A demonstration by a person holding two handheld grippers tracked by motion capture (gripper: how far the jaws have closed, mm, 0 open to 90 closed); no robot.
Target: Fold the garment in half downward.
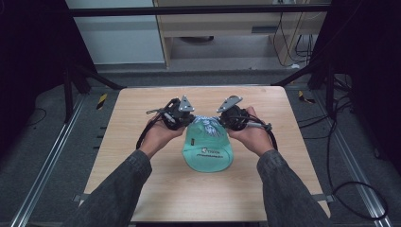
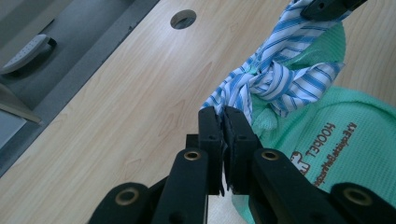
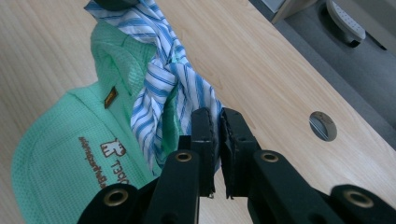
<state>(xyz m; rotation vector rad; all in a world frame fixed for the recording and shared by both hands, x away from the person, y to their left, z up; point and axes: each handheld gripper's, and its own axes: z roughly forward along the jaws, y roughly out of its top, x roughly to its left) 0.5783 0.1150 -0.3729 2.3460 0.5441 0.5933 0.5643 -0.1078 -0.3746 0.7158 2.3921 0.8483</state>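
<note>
A mint-green waffle-cloth pouch point(image 1: 208, 153) with printed lettering lies in the middle of the wooden table point(image 1: 137, 156). A blue-and-white striped cloth tie point(image 1: 206, 125) is knotted at its far end; the knot point(image 2: 275, 79) shows in the left gripper view. My left gripper point(image 1: 190, 120) is shut on one end of the tie point(image 2: 233, 95), its jaws pinching the fabric. My right gripper point(image 1: 219, 121) is shut on the other end point(image 3: 161, 88). The two ends run up from the knot to the grippers, which face each other closely above the pouch point(image 2: 355, 135) point(image 3: 60, 158).
A round cable hole point(image 2: 183, 18) point(image 3: 322, 125) sits in the tabletop near its edge. Beyond the table stand a pale cabinet point(image 1: 227, 28) and dark frame legs point(image 1: 75, 80); cables point(image 1: 350, 189) trail on the grey floor to the right.
</note>
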